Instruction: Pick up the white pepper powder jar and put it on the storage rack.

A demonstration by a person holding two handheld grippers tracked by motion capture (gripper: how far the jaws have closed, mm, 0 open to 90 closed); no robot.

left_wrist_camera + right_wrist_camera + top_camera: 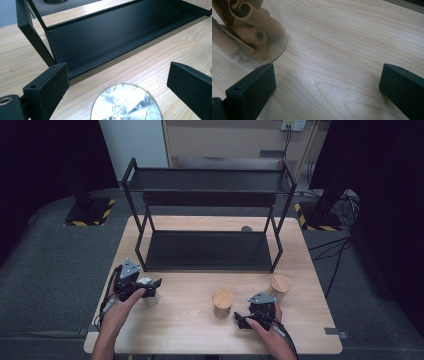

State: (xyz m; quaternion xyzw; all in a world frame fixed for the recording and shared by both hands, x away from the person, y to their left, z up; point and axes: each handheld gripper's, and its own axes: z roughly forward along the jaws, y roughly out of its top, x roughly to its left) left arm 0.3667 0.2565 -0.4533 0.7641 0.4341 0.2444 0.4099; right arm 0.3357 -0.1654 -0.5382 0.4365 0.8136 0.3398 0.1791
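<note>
My left gripper [150, 287] [117, 72] is open near the table's front left. A small jar with a silvery foil lid [125, 103] [148, 295] stands between and just below its jaws, with gaps on both sides. My right gripper [245, 316] [328, 75] is open at the front right, over bare wood with nothing between its fingers. A glass jar of cinnamon sticks [249, 32] stands just past its left jaw; in the high view it has a wooden lid [223, 299]. A second wooden-lidded jar [280, 285] stands farther right.
A black two-tier metal rack [207, 251] [120, 37] stands at the middle and back of the wooden table [190, 320], its lower shelf bare and close ahead of the left gripper. A small dark object [246, 228] lies behind the rack. Dark floor surrounds the table.
</note>
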